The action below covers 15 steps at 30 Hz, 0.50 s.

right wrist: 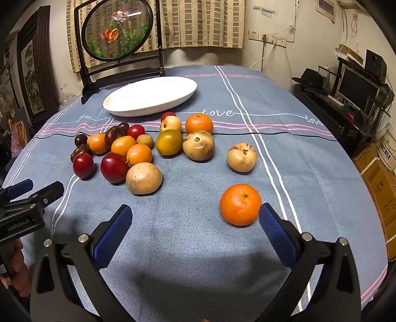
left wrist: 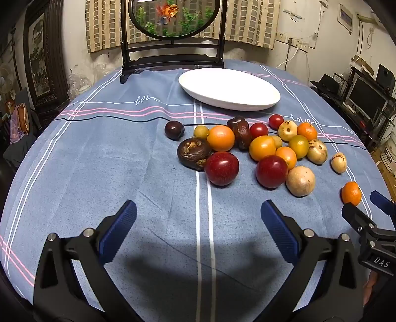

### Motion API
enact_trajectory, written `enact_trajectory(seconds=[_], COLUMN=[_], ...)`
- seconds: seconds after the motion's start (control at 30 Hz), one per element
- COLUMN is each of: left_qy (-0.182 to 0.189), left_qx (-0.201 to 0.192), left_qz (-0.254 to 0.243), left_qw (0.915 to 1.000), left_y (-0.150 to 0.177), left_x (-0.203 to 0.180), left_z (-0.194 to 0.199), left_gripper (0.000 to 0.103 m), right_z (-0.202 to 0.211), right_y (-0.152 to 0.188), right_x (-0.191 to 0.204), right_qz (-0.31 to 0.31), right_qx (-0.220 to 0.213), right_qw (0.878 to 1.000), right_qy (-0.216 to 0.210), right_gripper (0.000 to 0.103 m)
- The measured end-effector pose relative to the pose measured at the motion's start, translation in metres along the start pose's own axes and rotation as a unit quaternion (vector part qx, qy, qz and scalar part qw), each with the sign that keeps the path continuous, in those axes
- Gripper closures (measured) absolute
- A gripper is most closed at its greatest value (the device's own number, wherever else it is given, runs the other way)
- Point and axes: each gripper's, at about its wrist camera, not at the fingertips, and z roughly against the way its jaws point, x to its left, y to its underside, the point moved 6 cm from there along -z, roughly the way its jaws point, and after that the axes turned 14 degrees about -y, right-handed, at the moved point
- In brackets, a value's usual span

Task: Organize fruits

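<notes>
Blue cloth with white and pink stripes covers the worktop [left wrist: 99, 173], where a white oval plate [left wrist: 229, 89] sits bare at the far side before a framed goldfish screen [left wrist: 173, 19]. Loose fruits [left wrist: 247, 148] lie clustered on the cloth just short of the plate: red plums, orange and greenish citrus, pale yellow passion fruits and dark, wrinkled ones. One tangerine [right wrist: 240, 204] rests apart from the pile, just beside the right finger of the right claw [right wrist: 195, 232]. Both claws hover tilted down over bare cloth, the left claw [left wrist: 198, 228] and the right alike with fingers spread wide and nothing between them.
</notes>
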Motion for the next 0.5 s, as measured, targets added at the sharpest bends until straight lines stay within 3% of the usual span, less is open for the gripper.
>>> enact_trajectory(seconds=[0.5], left_qy=[0.003], left_qx=[-0.001], left_qz=[0.002], left_qw=[1.0], left_y=[-0.0001], left_x=[-0.0016], left_z=[0.0006], left_gripper=[0.002], right_z=[-0.0015], right_y=[-0.0006], right_x=[0.0002], right_qz=[-0.001], right_qx=[0.004], right_qw=[1.0], right_qy=[-0.003], right_gripper=[0.001])
